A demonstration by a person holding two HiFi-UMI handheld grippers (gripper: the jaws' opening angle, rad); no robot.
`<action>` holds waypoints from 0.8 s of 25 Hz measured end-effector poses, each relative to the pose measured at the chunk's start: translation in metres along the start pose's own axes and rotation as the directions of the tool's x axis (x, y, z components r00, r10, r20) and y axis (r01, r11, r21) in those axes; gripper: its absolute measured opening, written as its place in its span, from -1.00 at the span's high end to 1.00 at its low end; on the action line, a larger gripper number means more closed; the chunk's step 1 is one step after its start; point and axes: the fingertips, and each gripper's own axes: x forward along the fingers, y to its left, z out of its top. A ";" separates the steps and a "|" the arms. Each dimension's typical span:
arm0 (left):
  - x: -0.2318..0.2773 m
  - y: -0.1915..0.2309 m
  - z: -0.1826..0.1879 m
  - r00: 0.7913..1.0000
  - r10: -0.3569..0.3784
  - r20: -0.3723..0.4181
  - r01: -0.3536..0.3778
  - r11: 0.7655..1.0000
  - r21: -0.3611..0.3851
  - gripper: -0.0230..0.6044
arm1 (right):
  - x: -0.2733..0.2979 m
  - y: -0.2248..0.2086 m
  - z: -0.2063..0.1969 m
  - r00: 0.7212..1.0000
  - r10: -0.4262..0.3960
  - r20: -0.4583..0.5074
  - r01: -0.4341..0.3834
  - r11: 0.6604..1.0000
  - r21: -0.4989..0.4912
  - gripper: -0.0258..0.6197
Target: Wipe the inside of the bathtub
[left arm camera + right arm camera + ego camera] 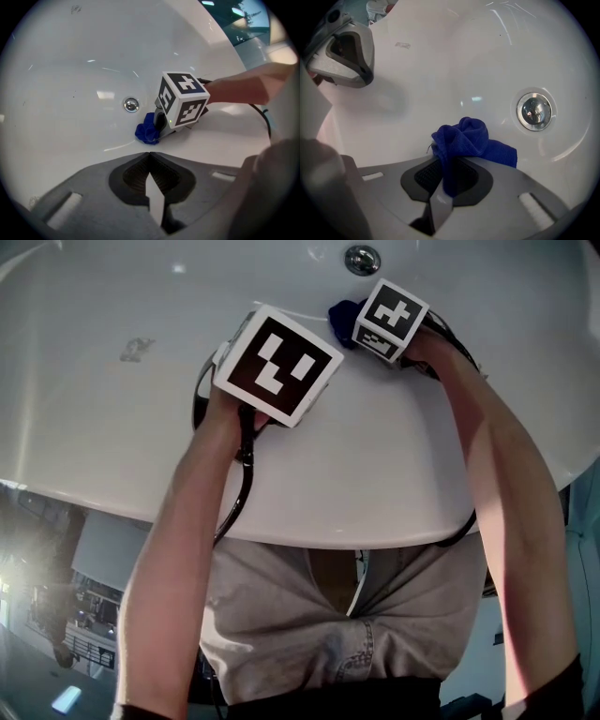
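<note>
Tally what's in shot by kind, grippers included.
Grippers: 2 (left gripper, right gripper)
blue cloth: 1
chrome fitting: 1
bathtub: 1
Total: 5

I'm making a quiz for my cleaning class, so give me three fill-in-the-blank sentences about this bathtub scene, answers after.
The right gripper is shut on a cloth coloured ____. The left gripper is shut and holds ____. The tub, where the cloth lies near a round metal drain, is ____ in colour.
Missing words: blue; nothing; white.
</note>
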 end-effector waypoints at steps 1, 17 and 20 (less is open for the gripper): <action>-0.001 0.001 0.000 1.000 0.003 -0.001 -0.003 1.000 -0.002 0.91 | -0.002 0.005 -0.002 1.000 0.020 -0.001 -0.020 1.000 0.002 0.77; -0.023 -0.024 -0.016 1.000 -0.016 -0.012 0.017 0.999 0.043 0.91 | -0.039 0.082 -0.021 0.987 0.155 0.045 -0.156 0.987 0.040 0.77; -0.029 -0.032 -0.018 1.000 -0.023 -0.014 0.024 0.999 0.048 0.91 | -0.048 0.098 -0.022 0.984 0.168 0.063 -0.171 0.984 0.045 0.77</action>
